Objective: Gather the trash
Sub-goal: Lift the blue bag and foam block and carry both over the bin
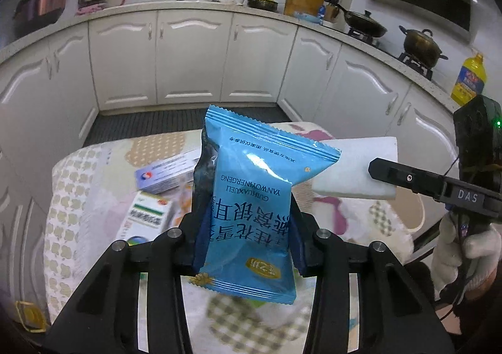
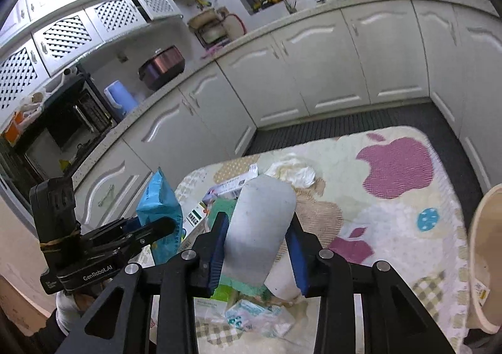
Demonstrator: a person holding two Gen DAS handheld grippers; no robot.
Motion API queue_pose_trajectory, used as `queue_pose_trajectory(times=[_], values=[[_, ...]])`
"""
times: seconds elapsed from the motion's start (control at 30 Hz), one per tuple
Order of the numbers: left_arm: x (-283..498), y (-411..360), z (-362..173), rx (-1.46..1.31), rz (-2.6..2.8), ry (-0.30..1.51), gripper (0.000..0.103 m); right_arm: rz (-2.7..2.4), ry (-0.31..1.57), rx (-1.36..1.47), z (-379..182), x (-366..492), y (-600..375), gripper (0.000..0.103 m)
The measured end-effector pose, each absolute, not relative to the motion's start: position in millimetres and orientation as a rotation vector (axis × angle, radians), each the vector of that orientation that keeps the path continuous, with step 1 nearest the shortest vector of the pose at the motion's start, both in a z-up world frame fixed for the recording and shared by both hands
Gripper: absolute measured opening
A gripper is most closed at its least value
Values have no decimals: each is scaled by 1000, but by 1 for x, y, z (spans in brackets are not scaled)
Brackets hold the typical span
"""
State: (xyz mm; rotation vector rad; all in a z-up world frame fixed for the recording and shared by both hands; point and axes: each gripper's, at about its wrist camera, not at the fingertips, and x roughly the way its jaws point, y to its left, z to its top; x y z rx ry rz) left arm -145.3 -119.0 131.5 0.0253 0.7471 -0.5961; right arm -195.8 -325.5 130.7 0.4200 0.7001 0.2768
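My left hand-held gripper (image 1: 248, 238) is clamped on a blue snack packet (image 1: 251, 197), its blue pads pressing the packet's sides, so the packet stands upright above the surface (image 1: 72, 197). My right hand-held gripper (image 2: 259, 247) is closed on a white rectangular block (image 2: 260, 228) that stands on end between the pads; from the left wrist view the same block (image 1: 354, 169) shows to the right, lifted clear of the patterned cloth, with my gloved hand (image 1: 467, 247) behind it. Beneath the right hand-held gripper lie a green sponge (image 2: 238, 288) and a crumpled printed wrapper (image 2: 257, 316). Just beyond the blue packet lie a green-and-white carton (image 1: 144, 219) and, farther, a flat white box (image 1: 166, 172). Farther still a crumpled tissue (image 2: 291, 170) rests near the far edge of the cloth. Past the surface are the dark floor mat (image 2: 345, 125) and white cabinets (image 1: 188, 56).
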Motion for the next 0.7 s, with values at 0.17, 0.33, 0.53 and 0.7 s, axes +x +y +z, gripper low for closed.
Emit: queue_pose_trajectory(times=[0.17, 0.33, 0.53, 0.7], values=[[-158, -159, 145, 44, -648, 732, 40, 215, 660, 425, 141, -221, -355, 35], [-168, -213, 149, 104, -694, 724, 40, 127, 646, 445, 143, -245, -393, 35], [-179, -272, 139, 167, -753, 730, 40, 27, 642, 467, 137, -273, -436, 35], [-182, -314, 130, 194, -789, 749, 40, -46, 639, 497, 130, -292, -469, 35]])
